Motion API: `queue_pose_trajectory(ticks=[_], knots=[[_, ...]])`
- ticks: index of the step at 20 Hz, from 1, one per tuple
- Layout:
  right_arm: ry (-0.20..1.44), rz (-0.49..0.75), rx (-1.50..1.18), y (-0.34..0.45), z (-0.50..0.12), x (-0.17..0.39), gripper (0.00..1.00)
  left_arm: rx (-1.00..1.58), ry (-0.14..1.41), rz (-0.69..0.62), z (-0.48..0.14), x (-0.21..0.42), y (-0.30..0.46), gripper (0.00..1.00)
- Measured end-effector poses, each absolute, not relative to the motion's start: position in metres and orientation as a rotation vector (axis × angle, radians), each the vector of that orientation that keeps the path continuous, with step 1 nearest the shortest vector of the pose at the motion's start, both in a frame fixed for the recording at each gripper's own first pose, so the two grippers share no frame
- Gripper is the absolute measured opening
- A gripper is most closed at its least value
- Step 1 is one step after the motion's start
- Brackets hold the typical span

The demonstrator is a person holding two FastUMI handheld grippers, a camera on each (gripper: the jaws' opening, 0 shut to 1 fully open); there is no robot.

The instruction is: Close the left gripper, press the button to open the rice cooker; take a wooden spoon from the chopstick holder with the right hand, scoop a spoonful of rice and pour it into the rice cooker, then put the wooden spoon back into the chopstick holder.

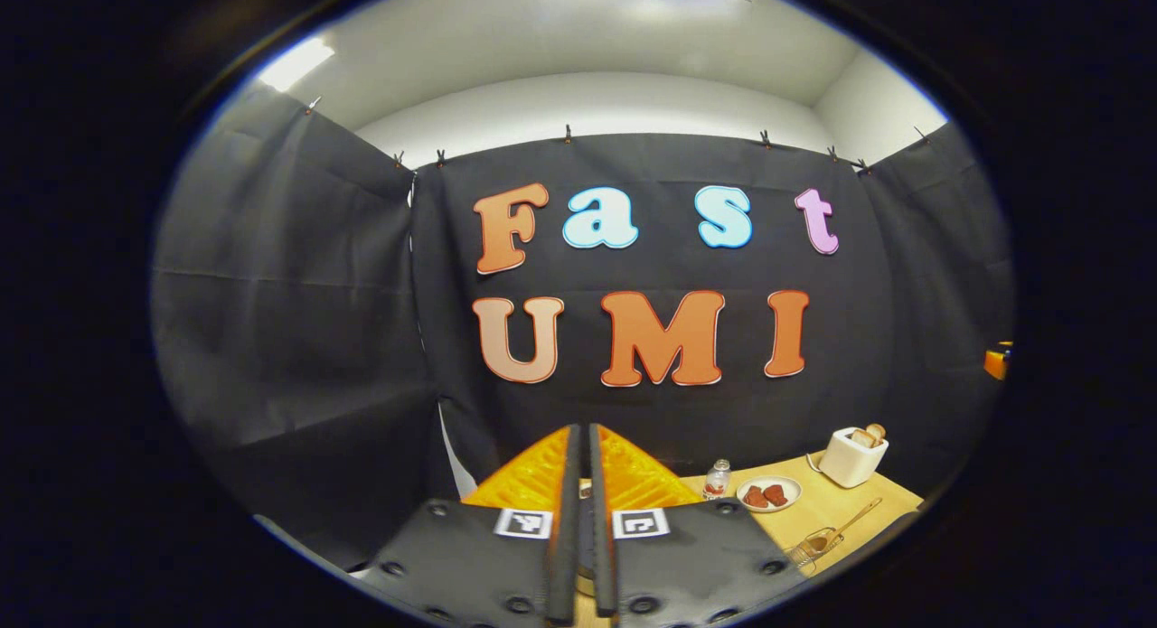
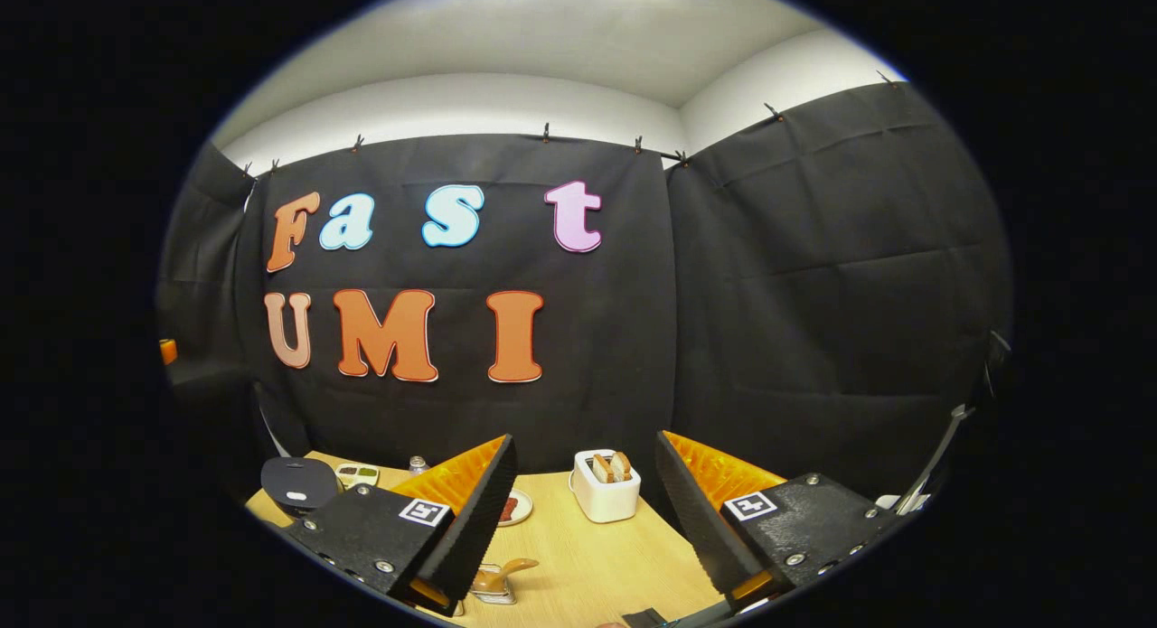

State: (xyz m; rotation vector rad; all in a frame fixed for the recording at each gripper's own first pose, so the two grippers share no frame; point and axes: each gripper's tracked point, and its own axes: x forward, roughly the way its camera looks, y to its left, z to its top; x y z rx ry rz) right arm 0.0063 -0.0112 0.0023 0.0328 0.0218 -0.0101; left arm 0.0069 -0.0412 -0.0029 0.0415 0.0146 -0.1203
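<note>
My left gripper (image 1: 583, 434) is shut, its two fingers pressed together with nothing between them, held up facing the booth wall. At the lower right of the left gripper view a wire chopstick holder (image 1: 813, 548) lies on the wooden table (image 1: 850, 506) with a wooden spoon (image 1: 850, 520) sticking out of it. My right gripper (image 2: 586, 440) stands open and empty above the table (image 2: 587, 556). Below its left finger I see the wooden spoon (image 2: 506, 569) in the holder (image 2: 493, 590). The rice cooker's dark lid (image 2: 298, 482), with a pale button, sits at the far left.
A white toaster (image 2: 606, 488) (image 1: 852, 456) with bread stands at the back by the wall. A plate (image 1: 768, 494) with red-brown pieces and a small bottle (image 1: 717, 480) lie to its left. A divided dish (image 2: 357, 473) sits beside the cooker.
</note>
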Motion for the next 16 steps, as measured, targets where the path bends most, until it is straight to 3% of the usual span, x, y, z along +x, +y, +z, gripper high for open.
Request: queue_pose_trajectory(ticks=[1,6,9,10,15,16], knots=[[0.024,-0.006,0.032,-0.010,0.002,0.007,0.95,0.053,0.017,-0.127,-0.005,0.004,-0.042,0.06],[0.028,0.007,0.036,-0.005,0.001,0.009,0.95,0.116,0.043,-0.073,-0.016,0.009,-0.035,0.04],[0.032,0.004,0.034,-0.006,0.000,0.009,0.95,0.015,0.107,-0.148,-0.030,0.012,-0.053,0.03],[0.035,0.003,0.034,-0.006,-0.001,0.009,0.95,-0.027,0.120,-0.144,-0.031,0.017,-0.051,0.06],[0.046,0.002,0.043,-0.010,-0.005,0.007,0.95,-0.035,0.202,-0.108,-0.071,0.033,-0.043,0.00],[0.048,-0.004,0.037,-0.011,-0.006,0.008,0.95,-0.034,0.230,-0.121,-0.082,0.036,-0.047,0.04]])
